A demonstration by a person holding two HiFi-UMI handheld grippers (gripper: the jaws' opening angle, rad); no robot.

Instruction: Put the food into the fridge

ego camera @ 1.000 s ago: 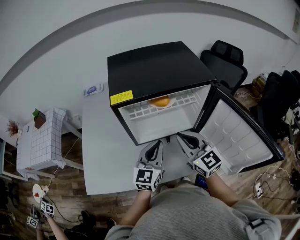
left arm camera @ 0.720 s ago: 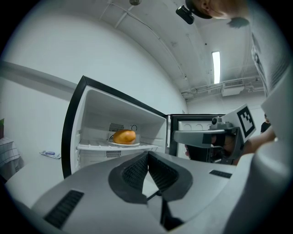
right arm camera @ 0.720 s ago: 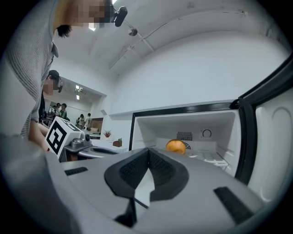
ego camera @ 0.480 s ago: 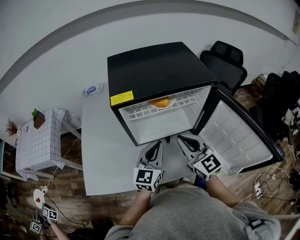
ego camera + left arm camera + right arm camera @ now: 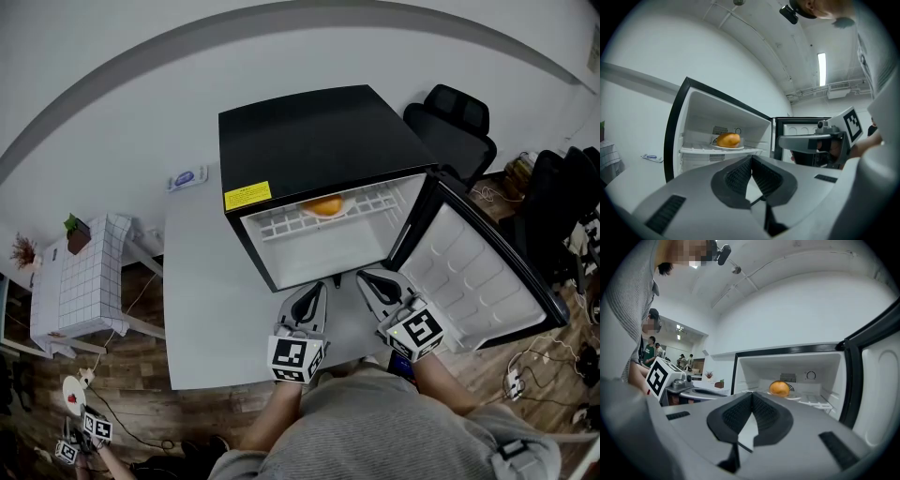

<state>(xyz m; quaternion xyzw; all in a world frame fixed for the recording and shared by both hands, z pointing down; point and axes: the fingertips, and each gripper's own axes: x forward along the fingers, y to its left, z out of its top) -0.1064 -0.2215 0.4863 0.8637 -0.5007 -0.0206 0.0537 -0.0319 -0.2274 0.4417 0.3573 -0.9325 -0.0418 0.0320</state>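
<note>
head view: the food (image 5: 323,203) lies on a plate (image 5: 350,200) on the fridge (image 5: 309,131) shelf (image 5: 281,223), door (image 5: 469,272) open. the fridge stands along the desk's (image 5: 202,281) right edge. near the front edge, the left hand-held gripper (image 5: 316,289) and right hand-held gripper (image 5: 366,278) have their jaws together, empty.

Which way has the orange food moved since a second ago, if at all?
No. The orange food stays at the same spot on the shelf of the fridge.

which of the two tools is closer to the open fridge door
The right tool, next to the white-lined open door of the black mini fridge; the left tool sits further from it, facing the compartment.
</note>
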